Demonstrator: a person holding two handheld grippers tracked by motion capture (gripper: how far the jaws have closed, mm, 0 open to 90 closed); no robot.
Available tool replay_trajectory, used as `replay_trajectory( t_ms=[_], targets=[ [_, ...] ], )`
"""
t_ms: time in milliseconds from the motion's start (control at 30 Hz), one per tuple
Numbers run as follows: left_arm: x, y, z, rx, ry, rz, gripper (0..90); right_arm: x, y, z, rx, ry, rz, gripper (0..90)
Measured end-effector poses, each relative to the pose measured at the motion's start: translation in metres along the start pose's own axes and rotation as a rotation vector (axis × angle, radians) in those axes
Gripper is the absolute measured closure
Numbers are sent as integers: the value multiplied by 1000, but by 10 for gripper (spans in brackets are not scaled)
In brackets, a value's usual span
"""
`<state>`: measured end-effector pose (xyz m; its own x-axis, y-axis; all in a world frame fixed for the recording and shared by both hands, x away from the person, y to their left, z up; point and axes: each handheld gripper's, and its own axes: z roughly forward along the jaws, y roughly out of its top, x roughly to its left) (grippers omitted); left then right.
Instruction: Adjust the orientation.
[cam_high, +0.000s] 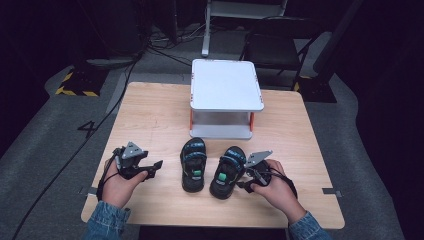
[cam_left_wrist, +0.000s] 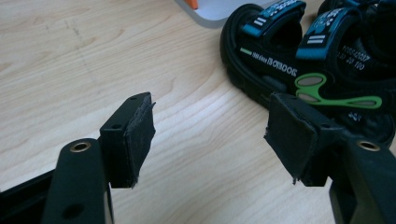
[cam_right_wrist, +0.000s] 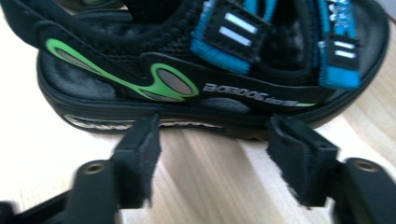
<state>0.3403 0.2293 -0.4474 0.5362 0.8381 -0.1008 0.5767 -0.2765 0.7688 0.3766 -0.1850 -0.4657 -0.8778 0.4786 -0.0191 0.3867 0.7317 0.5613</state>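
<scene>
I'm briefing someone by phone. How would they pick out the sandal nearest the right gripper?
Find the white two-tier stand at the wooden table's far edge. Two black sandals lie before it; take the right sandal, beside the open right gripper and angled, unlike the left sandal.

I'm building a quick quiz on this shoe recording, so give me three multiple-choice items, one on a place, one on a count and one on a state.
1. Where does the white stand sit relative to the sandals?
A. On the far side of them, away from the person
B. Between them and the person
C. On the floor beside the table

2. How many sandals lie on the table?
A. One
B. Two
C. Four

3. How do the right tongs stand?
A. Clamped on a strap
C. Shut on nothing
B. Open, just short of the sandal's side

Answers:
1. A: the high view shows the stand beyond the left sandal and the right sandal.
2. B: two sandals lie side by side.
3. B: the right gripper view shows bare table between the pads, with the right sandal just past them.
</scene>
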Motion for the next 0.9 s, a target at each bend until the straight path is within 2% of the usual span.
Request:
replay_trajectory(
  t_ms=[67,133,167,233,333,533,600,667,700,767,833,900],
  targets=[
    [1,-4,-3,4,8,-5,326,-3,4,2,16,7,-25,374],
    [2,-7,-5,10,9,-12,326,-6,5,3,23,16,-29,373],
    [2,-10,-8,8,19,-19,327,-12,5,5,32,15,-19,386],
    [3,-11,-10,9,22,-19,326,-14,6,5,27,8,-17,397],
    [4,-15,-12,6,32,-32,326,-19,9,7,-6,8,-74,462],
    [3,-21,-15,19,35,-29,326,-26,14,16,-56,21,-129,460],
    [4,-23,-17,17,38,-36,325,-26,18,21,-82,0,-136,475],
    [5,-24,-19,17,43,-34,326,-26,20,24,-75,-9,-138,475],
    [5,-25,-20,10,47,-42,326,-25,24,26,-98,-40,-133,480],
    [6,-25,-21,13,52,-43,326,-25,25,28,-128,-66,-121,487],
    [6,-25,-20,12,46,-44,325,-23,25,32,-120,-112,-94,440],
    [5,-23,-19,12,42,-39,326,-22,24,32,-139,-127,-69,442]
  ],
)
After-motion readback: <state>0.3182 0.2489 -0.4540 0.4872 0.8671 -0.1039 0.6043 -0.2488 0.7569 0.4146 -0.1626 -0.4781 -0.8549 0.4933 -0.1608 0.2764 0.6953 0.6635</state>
